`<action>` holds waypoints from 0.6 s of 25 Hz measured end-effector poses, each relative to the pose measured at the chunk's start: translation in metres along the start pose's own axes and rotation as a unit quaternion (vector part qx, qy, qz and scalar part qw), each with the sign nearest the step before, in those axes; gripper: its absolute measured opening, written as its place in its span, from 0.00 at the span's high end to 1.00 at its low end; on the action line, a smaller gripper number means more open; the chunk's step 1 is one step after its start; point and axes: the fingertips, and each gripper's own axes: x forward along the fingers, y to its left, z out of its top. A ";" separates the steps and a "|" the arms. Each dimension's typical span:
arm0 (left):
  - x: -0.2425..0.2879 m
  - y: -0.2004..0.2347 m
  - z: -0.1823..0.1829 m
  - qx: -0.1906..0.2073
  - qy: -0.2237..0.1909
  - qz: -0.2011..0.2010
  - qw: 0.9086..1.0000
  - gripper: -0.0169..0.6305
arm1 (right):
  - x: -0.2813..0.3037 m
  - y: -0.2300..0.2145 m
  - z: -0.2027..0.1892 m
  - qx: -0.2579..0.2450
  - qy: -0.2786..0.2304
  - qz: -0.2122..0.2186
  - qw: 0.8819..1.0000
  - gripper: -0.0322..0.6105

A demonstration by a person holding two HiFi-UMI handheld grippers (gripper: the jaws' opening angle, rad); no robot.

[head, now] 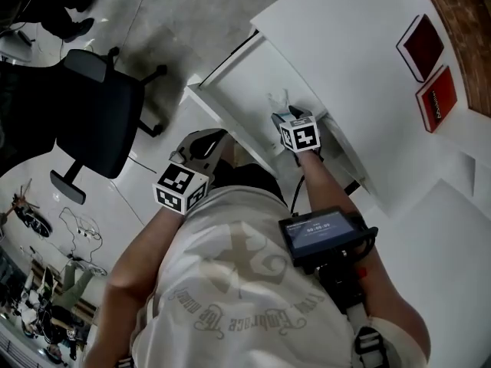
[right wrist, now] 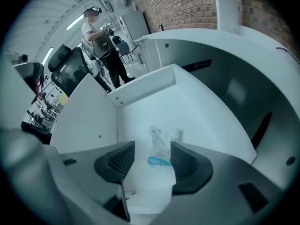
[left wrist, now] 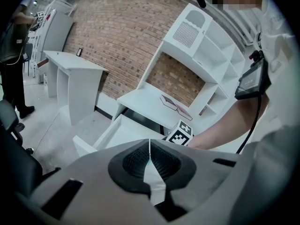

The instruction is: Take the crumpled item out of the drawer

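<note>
**Drawer (right wrist: 140, 90) open, right claw (right wrist: 152, 156) spread over crumpled item (right wrist: 161, 137)**

The right arm is stretched forward from the shoulder. Its wrist is bent so that the claw tips steeply down into the drawer. The jaws stand wide apart and grip nothing. The crumpled item, a pale scrunched piece with a blue patch at its near end, lies on the drawer floor just ahead of the claw. It sits in the gap between the two pads, closer to the right-hand one; whether it touches that pad cannot be told. A small screen (head: 322, 232) sits on this forearm.

The left arm is bent at the elbow and holds the left claw (left wrist: 150, 156) back near the chest. This claw tilts gently downward, outside the drawer's front. Its jaws are clenched together with nothing between them. Beyond it stands the white desk (left wrist: 140, 97), with two books (left wrist: 176, 104) on top.
</note>
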 end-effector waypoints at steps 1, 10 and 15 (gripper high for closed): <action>0.001 0.000 -0.001 -0.002 0.002 0.000 1.000 0.93 | 0.003 -0.002 -0.002 -0.001 0.005 0.000 1.000 0.58; 0.012 0.020 0.000 -0.013 0.012 -0.002 1.000 0.93 | 0.035 -0.016 -0.009 -0.001 0.051 -0.006 0.999 0.58; 0.015 0.027 -0.003 -0.014 0.021 0.000 1.000 0.93 | 0.048 -0.023 -0.016 -0.012 0.081 -0.010 0.997 0.58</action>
